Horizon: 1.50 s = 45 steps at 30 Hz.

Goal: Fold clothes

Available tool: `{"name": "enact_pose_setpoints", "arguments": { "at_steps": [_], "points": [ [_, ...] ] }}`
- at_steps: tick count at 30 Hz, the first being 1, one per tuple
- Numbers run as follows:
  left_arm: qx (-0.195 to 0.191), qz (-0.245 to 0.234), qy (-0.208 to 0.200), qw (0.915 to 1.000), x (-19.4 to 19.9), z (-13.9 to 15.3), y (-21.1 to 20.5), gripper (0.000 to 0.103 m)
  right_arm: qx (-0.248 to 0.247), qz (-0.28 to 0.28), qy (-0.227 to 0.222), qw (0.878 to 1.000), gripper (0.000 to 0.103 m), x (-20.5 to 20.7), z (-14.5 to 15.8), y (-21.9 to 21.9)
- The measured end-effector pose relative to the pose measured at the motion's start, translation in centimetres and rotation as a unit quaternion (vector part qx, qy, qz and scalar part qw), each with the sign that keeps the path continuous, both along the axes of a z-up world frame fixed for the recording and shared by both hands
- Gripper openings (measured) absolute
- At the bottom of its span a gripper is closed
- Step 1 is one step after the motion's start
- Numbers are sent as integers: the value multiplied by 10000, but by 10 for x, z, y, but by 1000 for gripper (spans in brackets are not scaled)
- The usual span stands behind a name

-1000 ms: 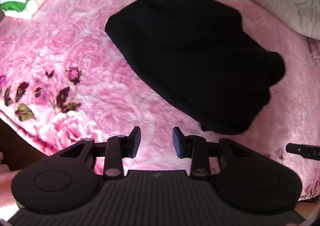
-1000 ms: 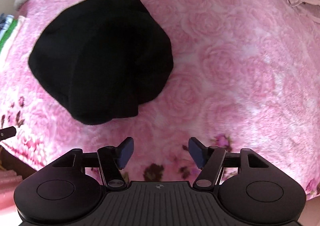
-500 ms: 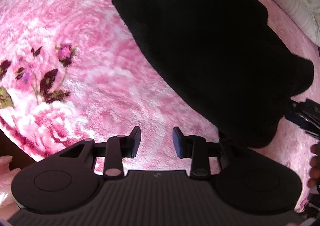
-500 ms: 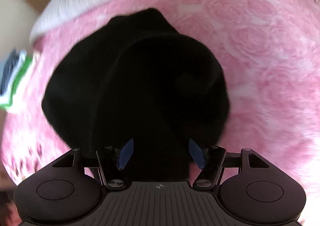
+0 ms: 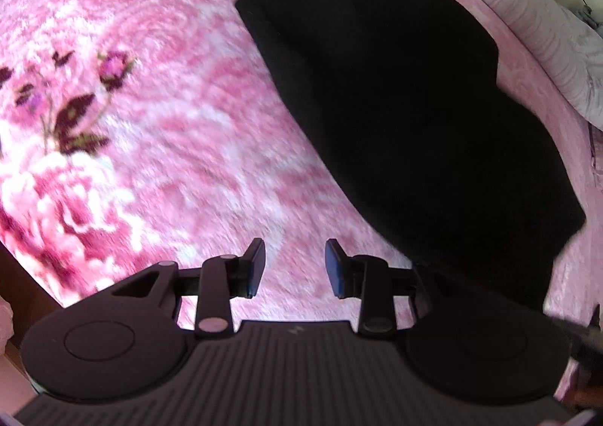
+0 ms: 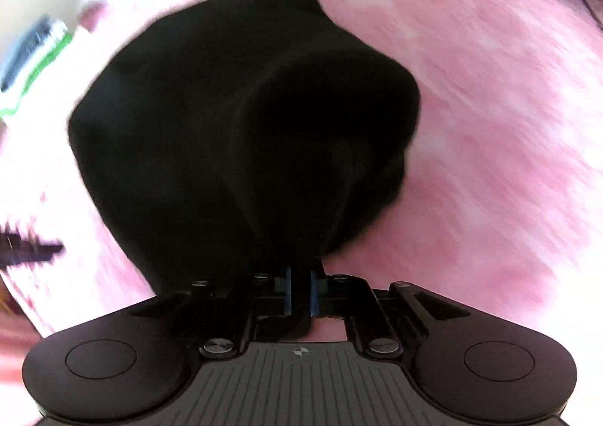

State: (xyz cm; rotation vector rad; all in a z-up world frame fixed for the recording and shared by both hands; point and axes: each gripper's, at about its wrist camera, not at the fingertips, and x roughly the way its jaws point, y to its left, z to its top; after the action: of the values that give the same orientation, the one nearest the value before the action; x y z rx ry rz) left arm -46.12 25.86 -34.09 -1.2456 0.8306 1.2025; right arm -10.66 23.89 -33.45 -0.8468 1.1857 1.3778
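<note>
Left wrist view: the left gripper [image 5: 294,267] hangs over the pink floral blanket [image 5: 169,147] with its 2 fingers apart and nothing between them; the blue pads [image 5: 336,267] face each other across bare blanket. The black garment [image 5: 407,117] lies on the blanket ahead and to the right of this gripper, its near edge passing behind the gripper's right-hand body. Only this view shows the printed dark flower sprig [image 5: 75,113] and large rose on the blanket, sharply enough to read the pile, and a ribbed white bolster [image 5: 535,34] along the far edge. Right wrist view: the right gripper [image 6: 300,292] has its 2 fingers drawn together on the near edge of the black garment [image 6: 241,124], a fold of cloth pinched between the blue pads. Only this view shows a stack of folded clothes [image 6: 34,52], blue over white and green, at the far left, beyond the garment. This view is motion-blurred, so the blanket [image 6: 490,147] shows as pink streaks. The garment is a uniformly black, matte, bunched mass with rounded outline; seams, sleeves and collar cannot be made out in either view.
</note>
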Motion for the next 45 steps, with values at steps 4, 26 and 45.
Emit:
{"name": "enact_pose_setpoints", "arguments": {
  "at_steps": [4,26,45],
  "points": [
    [-98,40,-164,9998,3,-5,-8,30,-715,-258,-240,9968,6,43,-3,-31],
    [-241,732,-512,9957,9,-38,44,33,-555,397,-1058,9920,69,114,18,92],
    [-120,1858,-778,9794,1,-70,102,57,577,1192,-62,9912,72,35,-37,305]
  ]
}}
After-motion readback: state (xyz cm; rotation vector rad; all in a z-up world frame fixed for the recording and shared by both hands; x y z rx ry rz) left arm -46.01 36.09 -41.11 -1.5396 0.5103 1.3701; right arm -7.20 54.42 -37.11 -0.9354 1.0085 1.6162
